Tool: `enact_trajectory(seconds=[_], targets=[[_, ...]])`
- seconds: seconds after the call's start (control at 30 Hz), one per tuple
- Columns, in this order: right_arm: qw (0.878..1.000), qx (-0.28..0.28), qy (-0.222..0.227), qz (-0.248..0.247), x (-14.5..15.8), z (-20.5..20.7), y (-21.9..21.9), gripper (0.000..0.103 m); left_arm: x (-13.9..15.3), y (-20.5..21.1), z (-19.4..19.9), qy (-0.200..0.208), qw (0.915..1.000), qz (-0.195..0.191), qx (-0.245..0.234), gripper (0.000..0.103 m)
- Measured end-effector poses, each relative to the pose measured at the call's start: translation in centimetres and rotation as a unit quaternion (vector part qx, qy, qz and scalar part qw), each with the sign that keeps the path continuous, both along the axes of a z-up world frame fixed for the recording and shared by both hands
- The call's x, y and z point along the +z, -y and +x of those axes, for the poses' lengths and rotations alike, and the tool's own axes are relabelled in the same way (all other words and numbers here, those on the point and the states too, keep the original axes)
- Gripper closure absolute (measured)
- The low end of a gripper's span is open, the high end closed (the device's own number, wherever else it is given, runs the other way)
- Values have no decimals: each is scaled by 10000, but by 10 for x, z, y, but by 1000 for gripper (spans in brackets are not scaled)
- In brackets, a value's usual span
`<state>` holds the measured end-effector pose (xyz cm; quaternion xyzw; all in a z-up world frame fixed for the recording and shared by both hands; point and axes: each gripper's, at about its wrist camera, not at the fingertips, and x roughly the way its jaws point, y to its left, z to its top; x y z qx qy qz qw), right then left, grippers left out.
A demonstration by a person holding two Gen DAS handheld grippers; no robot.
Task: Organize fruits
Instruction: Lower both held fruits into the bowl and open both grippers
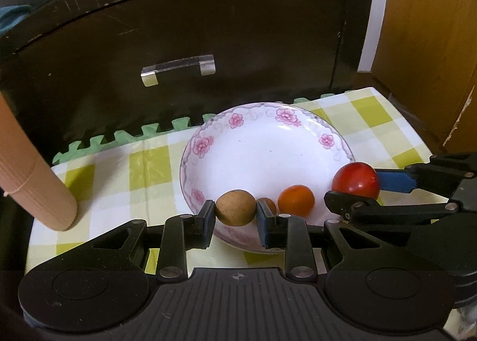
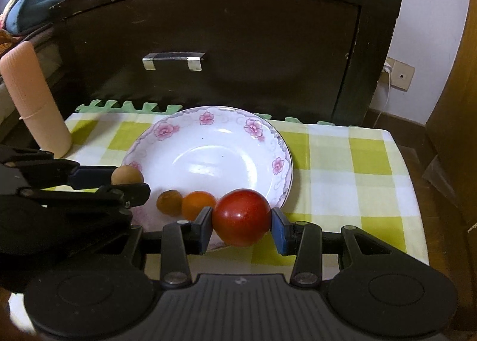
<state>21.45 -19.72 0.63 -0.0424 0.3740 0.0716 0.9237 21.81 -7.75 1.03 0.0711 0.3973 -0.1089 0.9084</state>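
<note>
Between the left gripper's (image 1: 235, 212) fingers sits a pinched tan fruit (image 1: 235, 207); to its right, the right gripper (image 2: 242, 218) clamps 1 red fruit (image 2: 241, 217) above the plate (image 2: 208, 162).

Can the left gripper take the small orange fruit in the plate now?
Probably not: the left gripper is shut on the round tan-brown fruit, so its fingers are occupied. The small orange fruit lies unobstructed.

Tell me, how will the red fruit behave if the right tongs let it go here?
The red fruit is round and glossy, so it would probably roll. It hangs over the plate rim, so it might tumble either way. It looks firm, pinched without denting.
</note>
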Motion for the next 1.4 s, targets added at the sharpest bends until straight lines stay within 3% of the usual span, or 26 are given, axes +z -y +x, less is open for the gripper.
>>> enact_trajectory(seconds=[0.93,1.4], targets=[[9985,239,480,-132,-11,31,-4,63,-17,-6,30,-51,9997,-88,209,67],[9981,225,553,-180,-12,22,-2,63,-21,-4,30,-18,10000,13,75,63]])
